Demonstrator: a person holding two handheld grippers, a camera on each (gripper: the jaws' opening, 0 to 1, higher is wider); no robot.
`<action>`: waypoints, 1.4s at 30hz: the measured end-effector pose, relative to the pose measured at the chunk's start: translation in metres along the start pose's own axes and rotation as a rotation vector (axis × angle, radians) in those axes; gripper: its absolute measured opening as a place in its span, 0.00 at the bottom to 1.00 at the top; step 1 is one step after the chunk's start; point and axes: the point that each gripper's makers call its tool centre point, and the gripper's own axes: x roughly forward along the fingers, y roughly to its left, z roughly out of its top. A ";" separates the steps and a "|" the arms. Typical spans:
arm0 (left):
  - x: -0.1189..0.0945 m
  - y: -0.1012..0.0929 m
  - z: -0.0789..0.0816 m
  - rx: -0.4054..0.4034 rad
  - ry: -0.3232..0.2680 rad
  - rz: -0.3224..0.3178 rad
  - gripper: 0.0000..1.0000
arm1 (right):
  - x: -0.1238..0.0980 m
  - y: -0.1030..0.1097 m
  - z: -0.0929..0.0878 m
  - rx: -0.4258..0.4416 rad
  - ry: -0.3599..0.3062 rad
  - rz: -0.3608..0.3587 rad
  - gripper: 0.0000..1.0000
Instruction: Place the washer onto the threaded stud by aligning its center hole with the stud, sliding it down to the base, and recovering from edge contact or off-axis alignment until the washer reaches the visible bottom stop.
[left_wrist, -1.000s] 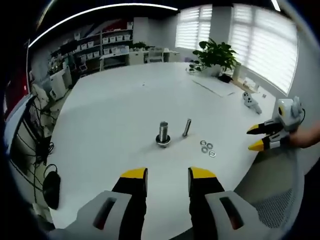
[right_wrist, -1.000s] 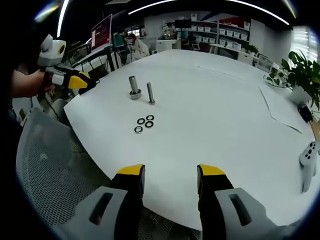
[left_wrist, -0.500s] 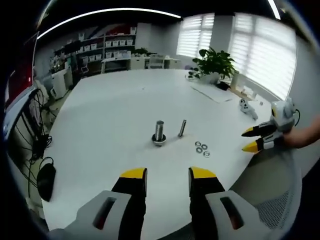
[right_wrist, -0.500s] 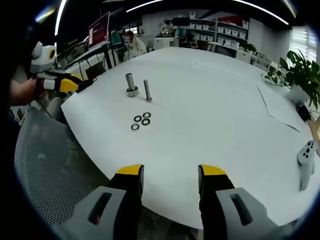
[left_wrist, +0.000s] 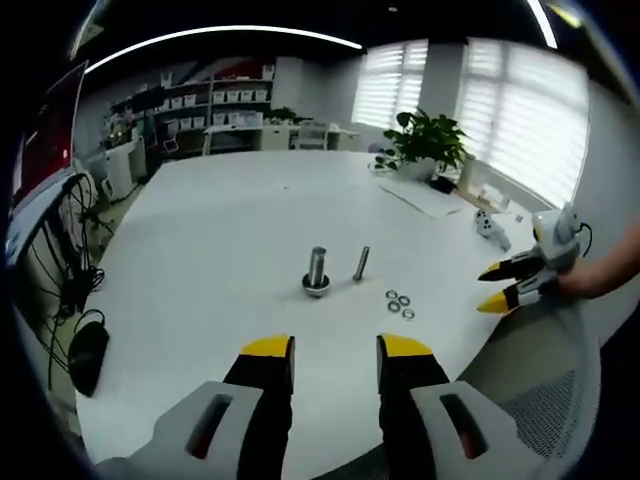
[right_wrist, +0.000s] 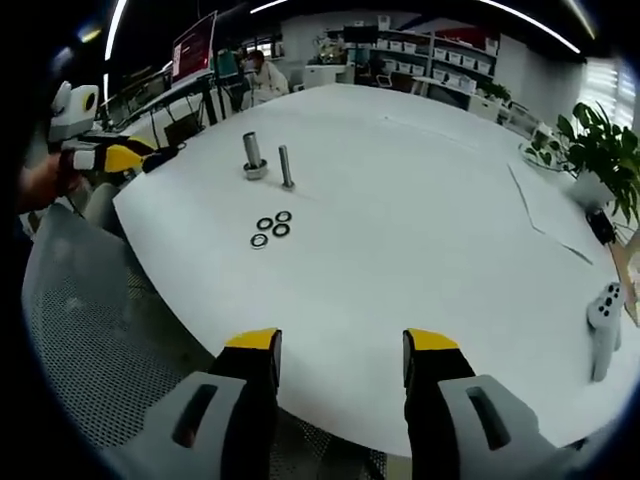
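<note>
Left gripper view: the left gripper (left_wrist: 335, 350) hangs over the round white table (left_wrist: 220, 220), yellow-tipped jaws parted, holding nothing. Ahead stand a thick grey metal cylinder on a ring base (left_wrist: 316, 272) and a slim upright threaded stud (left_wrist: 360, 264); three small steel washers (left_wrist: 398, 303) lie clustered just right. The right gripper (left_wrist: 496, 286) enters from the right, jaws apart.

Right gripper view: the right gripper, jaws wide and empty, faces the washers (right_wrist: 269, 229); the stud (right_wrist: 286, 168) stands beyond.

The left gripper (left_wrist: 335, 350) points forward with its yellow-tipped jaws apart and nothing between them. The right gripper (right_wrist: 340, 345) is likewise spread and holds nothing. In the left gripper view, the right gripper appears at the right edge, jaws parted, held by a hand (left_wrist: 590, 278). In the right gripper view, the left gripper sits at the left edge.
</note>
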 end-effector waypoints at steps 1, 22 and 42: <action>0.001 0.000 0.000 -0.001 -0.001 0.000 0.31 | 0.000 0.000 0.000 -0.003 0.000 0.000 0.52; 0.012 -0.020 -0.015 0.060 0.024 -0.037 0.30 | 0.000 0.001 0.002 -0.002 -0.016 0.015 0.52; 0.012 -0.023 -0.016 0.092 0.014 -0.060 0.28 | 0.000 0.006 0.001 0.005 -0.007 0.032 0.54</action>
